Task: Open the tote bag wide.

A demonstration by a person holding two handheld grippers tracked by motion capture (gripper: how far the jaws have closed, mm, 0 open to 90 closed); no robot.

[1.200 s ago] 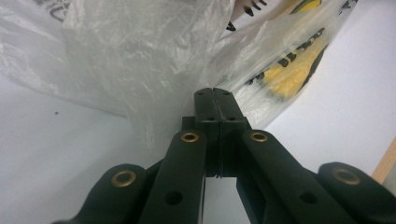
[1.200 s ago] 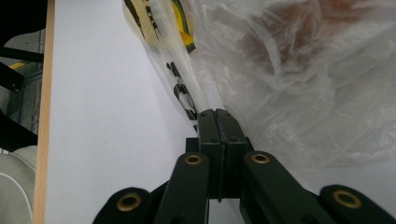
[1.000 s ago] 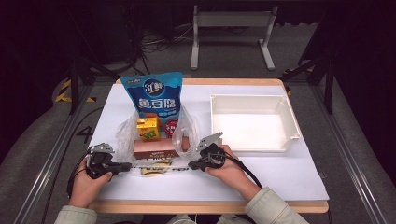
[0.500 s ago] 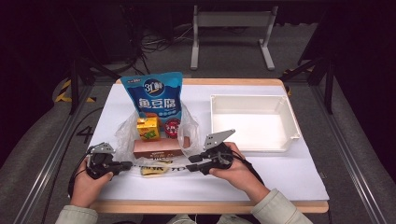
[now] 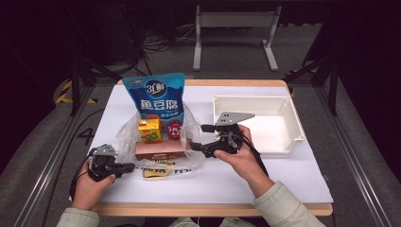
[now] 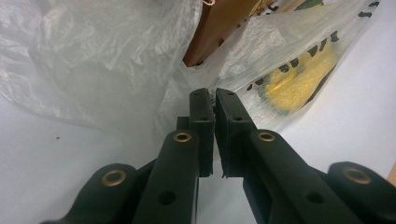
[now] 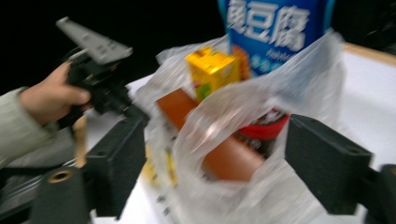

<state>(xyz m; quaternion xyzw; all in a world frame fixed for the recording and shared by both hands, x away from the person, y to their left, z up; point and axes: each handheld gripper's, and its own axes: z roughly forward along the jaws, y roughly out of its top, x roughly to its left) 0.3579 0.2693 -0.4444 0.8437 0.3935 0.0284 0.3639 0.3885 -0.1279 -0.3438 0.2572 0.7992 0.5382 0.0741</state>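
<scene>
A clear plastic bag [image 5: 127, 139] sits on the white table [image 5: 283, 175], in the middle and a bit to the left. Inside it are a blue pouch [image 5: 158, 97] that stands up tall, a yellow box [image 5: 149, 130], a red cup [image 5: 175, 128] and a brown box [image 5: 160, 149] that lies flat at the front. A yellow packet [image 5: 156, 172] lies under the bag's front edge.

The left gripper [image 5: 126, 166] is low on the table at the bag's left front corner. Its jaws are closed tight on a thin bit of the bag, as the left gripper view [image 6: 212, 121] shows. The plastic runs up from between the pads [image 6: 201, 116].

The right gripper [image 5: 197, 138] is lifted above the table at the bag's right side. Its jaws have just been opening and now stand wide apart. In the right gripper view [image 7: 212, 163] the bag's loose edge lies between the jaws, but the pads [image 7: 327, 158] do not press on it.

A white tray [image 5: 293, 125] sits to the right, just behind the right hand [image 5: 243, 156].
</scene>
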